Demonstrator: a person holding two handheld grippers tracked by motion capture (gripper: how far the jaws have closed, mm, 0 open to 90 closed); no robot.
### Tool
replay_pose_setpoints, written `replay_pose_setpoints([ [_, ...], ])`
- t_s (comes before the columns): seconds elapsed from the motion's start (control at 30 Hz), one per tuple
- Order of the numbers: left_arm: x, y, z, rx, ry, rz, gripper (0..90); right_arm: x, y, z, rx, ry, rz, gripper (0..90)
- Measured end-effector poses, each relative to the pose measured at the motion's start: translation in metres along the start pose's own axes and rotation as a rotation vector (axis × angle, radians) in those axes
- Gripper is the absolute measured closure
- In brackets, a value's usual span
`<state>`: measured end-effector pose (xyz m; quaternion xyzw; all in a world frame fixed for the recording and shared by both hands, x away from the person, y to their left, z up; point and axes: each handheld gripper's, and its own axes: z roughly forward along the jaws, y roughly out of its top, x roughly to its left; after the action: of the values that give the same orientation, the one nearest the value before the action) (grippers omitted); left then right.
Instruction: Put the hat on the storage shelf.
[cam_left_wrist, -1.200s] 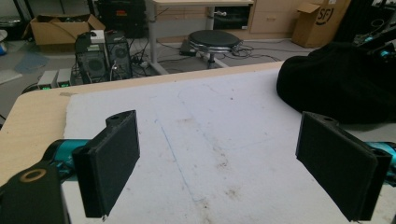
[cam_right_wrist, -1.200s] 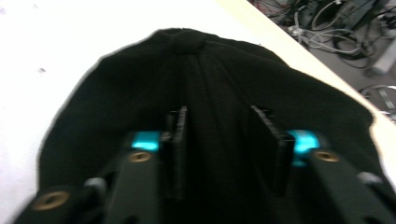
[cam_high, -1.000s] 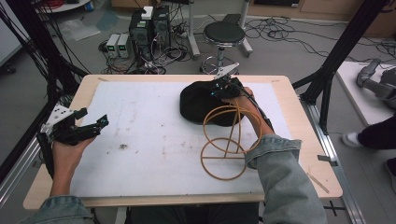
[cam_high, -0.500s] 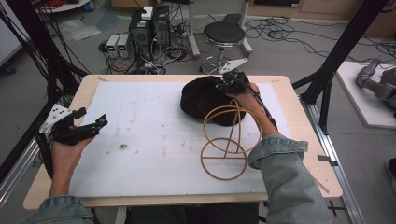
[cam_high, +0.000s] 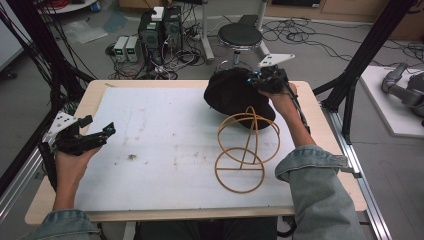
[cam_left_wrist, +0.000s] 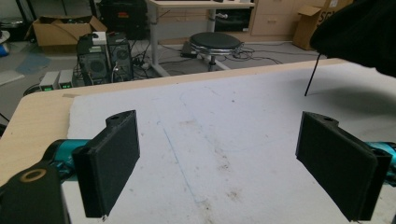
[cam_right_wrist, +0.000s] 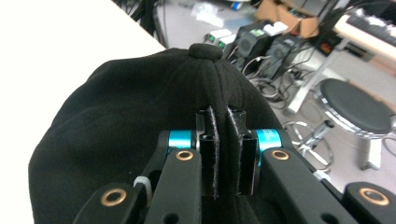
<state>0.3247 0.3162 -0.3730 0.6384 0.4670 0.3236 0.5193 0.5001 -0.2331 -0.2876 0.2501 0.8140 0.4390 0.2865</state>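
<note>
At the bench's far right, my right claw pinched a fold of the black cap beside the wire stand; my left claw hovered, spread wide.

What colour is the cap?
The cap is plain black, with a little black button on top. It shows best in the right gripper view.

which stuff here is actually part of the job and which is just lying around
In the job:
- black cap, pinched in the right gripper
- wire hat stand beside it
- left gripper, jaws apart, nothing between them

Lying about:
- round stool behind the table
- computer boxes on the floor
- grey device at far right
</note>
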Motion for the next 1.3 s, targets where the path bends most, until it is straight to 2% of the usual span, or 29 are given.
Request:
replay_pose_setpoints([
  [0.17, 0.001, 0.000, -0.001, 0.002, 0.004, -0.002, 13.9, -0.011, 0.007, -0.023, -0.039, -0.043, 0.031, 85.1],
  [0.3, 0.001, 0.000, -0.001, -0.003, 0.006, -0.005, 13.9, -0.015, 0.014, -0.038, -0.059, -0.072, 0.027, 85.1],
  [0.53, 0.001, 0.002, -0.003, -0.011, 0.004, -0.002, 13.9, -0.018, 0.026, -0.058, -0.086, -0.087, 0.018, 85.0],
  [0.6, 0.001, 0.003, -0.004, -0.015, 0.003, -0.002, 13.9, -0.019, 0.031, -0.069, -0.107, -0.102, 0.018, 85.1],
  [1.03, 0.001, 0.005, -0.008, -0.024, 0.005, 0.000, 13.9, -0.024, 0.055, -0.120, -0.191, -0.135, 0.003, 85.0],
  [1.3, 0.000, 0.006, -0.008, -0.027, 0.005, -0.003, 13.9, -0.023, 0.066, -0.151, -0.238, -0.125, 0.005, 85.0],
])
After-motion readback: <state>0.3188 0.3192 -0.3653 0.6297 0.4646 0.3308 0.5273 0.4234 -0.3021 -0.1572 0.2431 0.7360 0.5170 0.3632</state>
